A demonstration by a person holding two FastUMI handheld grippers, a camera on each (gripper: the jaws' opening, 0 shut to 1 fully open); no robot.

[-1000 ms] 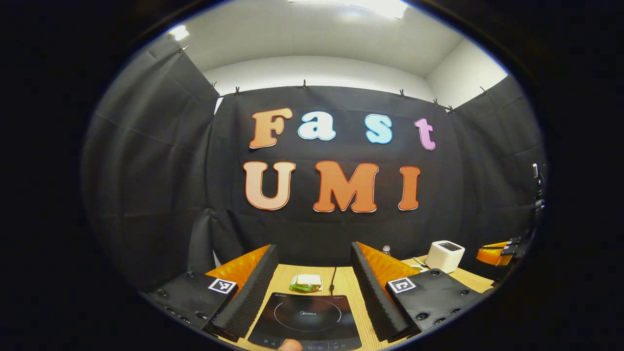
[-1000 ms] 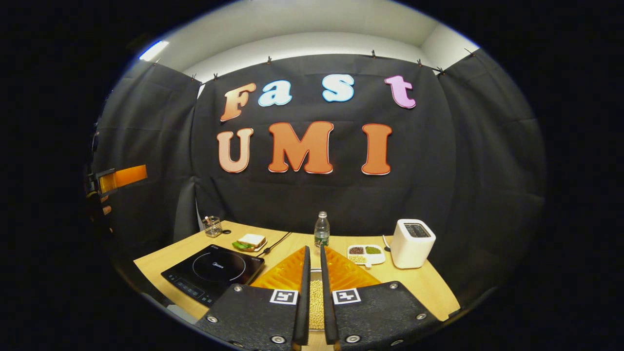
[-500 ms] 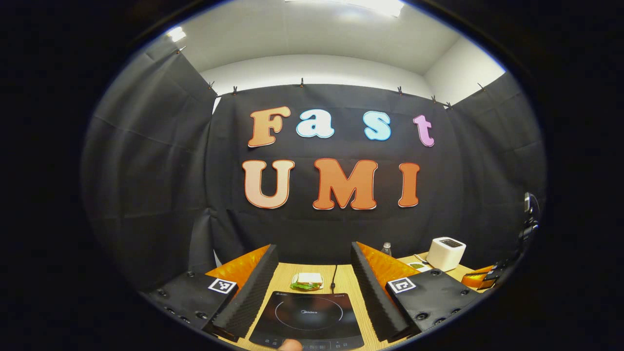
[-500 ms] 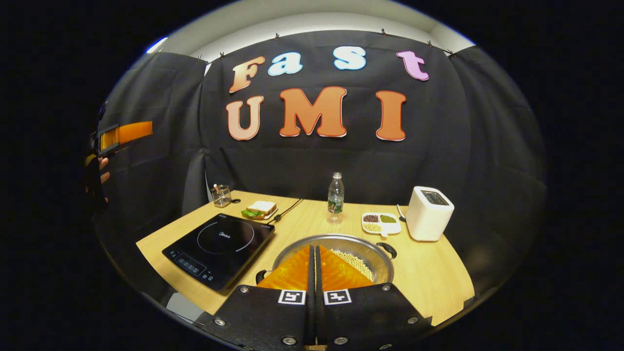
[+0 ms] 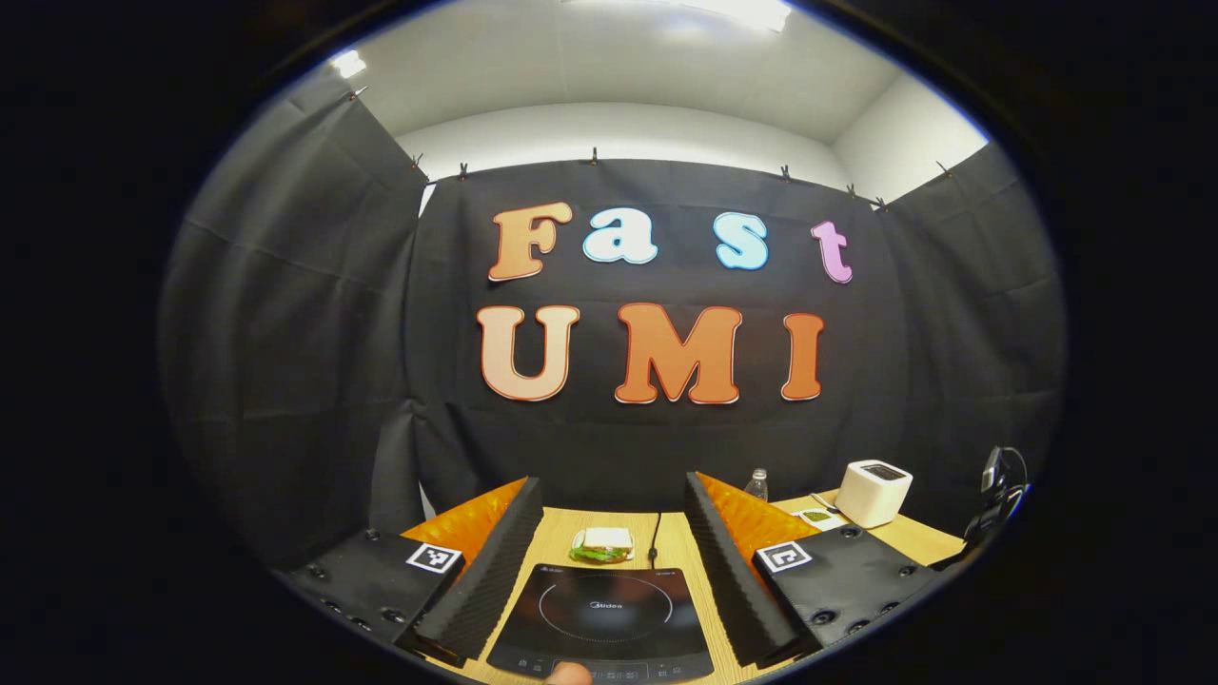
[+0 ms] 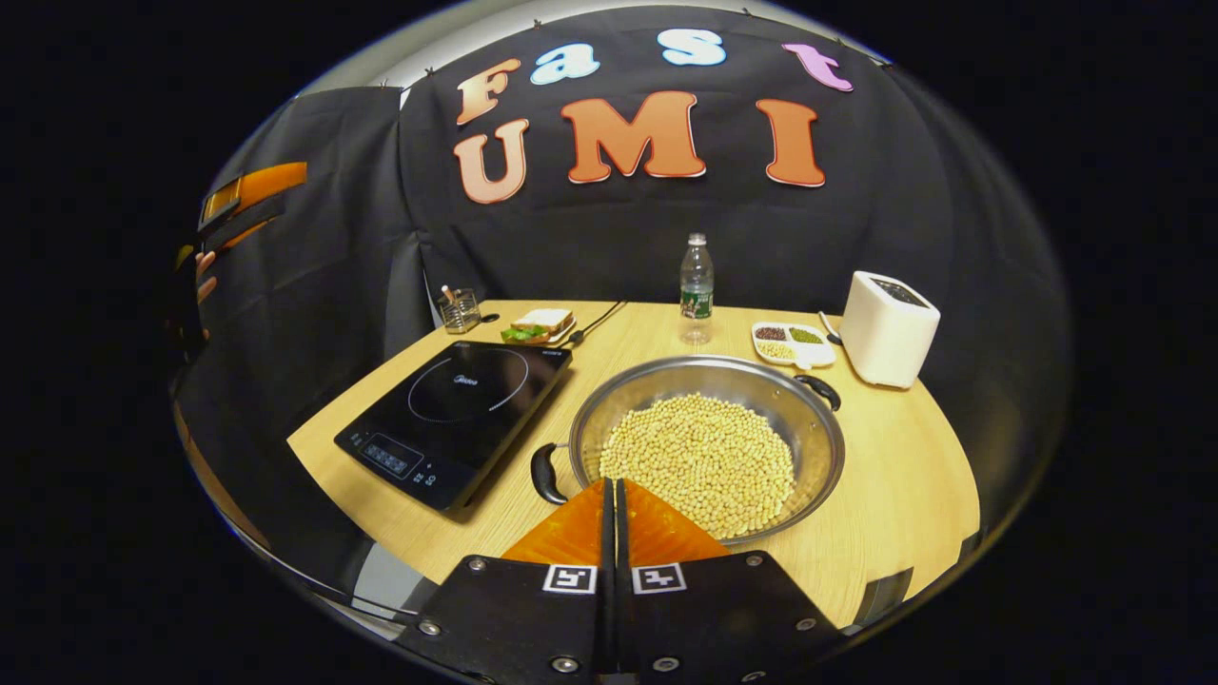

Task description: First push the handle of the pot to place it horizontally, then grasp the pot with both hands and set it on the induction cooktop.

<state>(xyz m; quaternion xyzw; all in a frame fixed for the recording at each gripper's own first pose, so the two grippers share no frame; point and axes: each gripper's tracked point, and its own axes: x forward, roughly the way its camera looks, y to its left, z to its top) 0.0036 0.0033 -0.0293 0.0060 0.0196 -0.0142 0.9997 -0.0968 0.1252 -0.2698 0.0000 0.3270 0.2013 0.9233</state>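
The bean-filled steel pot [image 6: 709,447] looks heavy and slippery; its side handles [image 6: 545,473] suit gripping; right gripper [image 6: 615,495] closed empty, left gripper [image 5: 609,495] apart

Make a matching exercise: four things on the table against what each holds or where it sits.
Things:
1. pot
2. cooktop
3. bottle
4. toaster

Descriptions:
A. at the table's right edge
B. bare, left of the pot
C. full of pale beans
D. upright near the back wall

Pairs: 1-C, 2-B, 3-D, 4-A
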